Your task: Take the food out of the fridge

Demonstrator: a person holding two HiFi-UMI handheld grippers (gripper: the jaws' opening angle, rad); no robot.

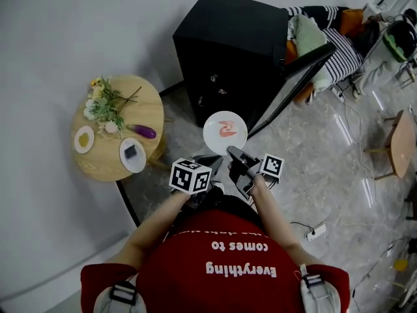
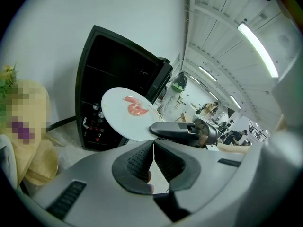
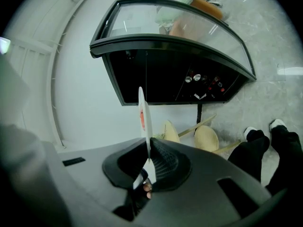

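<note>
A white plate [image 1: 225,132] with a pink shrimp [image 1: 227,129] on it hangs in front of the black fridge [image 1: 228,51], whose glass door [image 1: 296,87] stands open. My right gripper [image 1: 233,152] is shut on the plate's near rim. In the right gripper view the plate [image 3: 142,112] stands edge-on between the right gripper's [image 3: 147,150] pads. My left gripper [image 1: 212,163] sits just left of it, shut and holding nothing. The left gripper view shows its own closed jaws [image 2: 153,150], with the plate [image 2: 125,112], the shrimp [image 2: 136,107] and the right gripper [image 2: 163,128] beyond. Bottles show on the fridge's shelves [image 3: 199,82].
A round wooden table [image 1: 150,106] stands left of the fridge with flowers [image 1: 104,106], a purple aubergine [image 1: 142,132] and two small plates [image 1: 84,139] [image 1: 133,155]. Clothes [image 1: 326,31] lie behind the door. A wooden stool [image 1: 401,142] and a power strip [image 1: 316,231] are to the right.
</note>
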